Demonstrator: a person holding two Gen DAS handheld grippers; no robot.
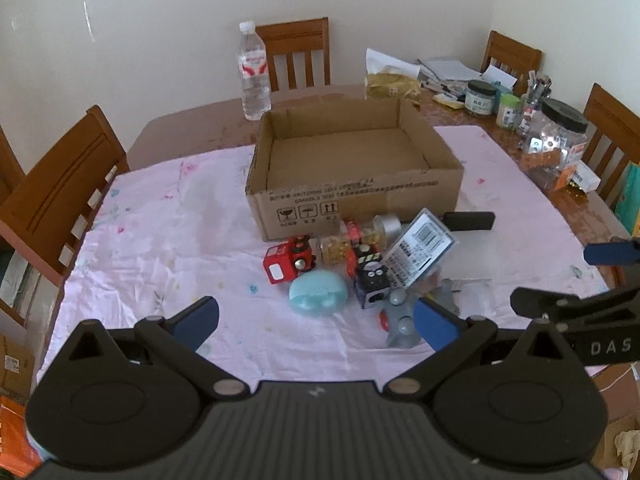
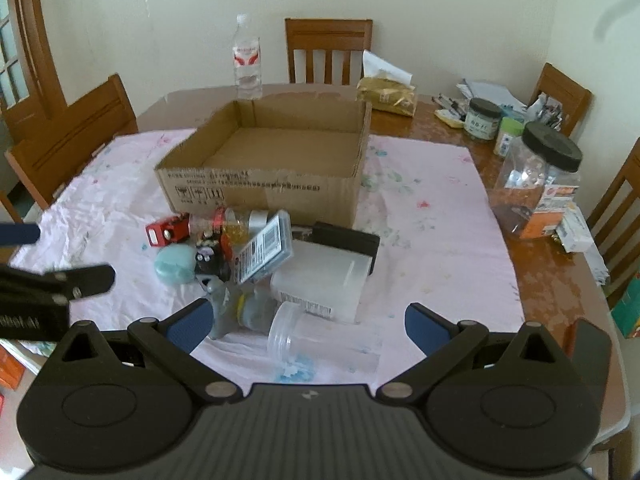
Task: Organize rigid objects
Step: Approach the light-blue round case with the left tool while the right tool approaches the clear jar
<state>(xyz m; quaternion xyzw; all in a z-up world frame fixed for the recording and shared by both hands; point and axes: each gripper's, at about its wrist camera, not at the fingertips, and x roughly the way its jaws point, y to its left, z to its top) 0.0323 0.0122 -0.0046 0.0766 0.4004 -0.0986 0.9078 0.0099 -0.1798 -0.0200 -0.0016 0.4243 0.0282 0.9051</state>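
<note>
Cardboard box (image 1: 356,184) sits open and empty on the pink-clothed table (image 1: 160,220), with the toys heaped just before it: red cube (image 1: 286,264), blue case (image 1: 318,294), clear jar (image 2: 304,332). Left gripper (image 1: 316,320) and right gripper (image 2: 308,322) hover with jaws spread wide, holding nothing.

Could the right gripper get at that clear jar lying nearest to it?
Probably yes. The clear jar lies on its side just ahead of the open right gripper, with nothing between its fingers and the jar.
</note>
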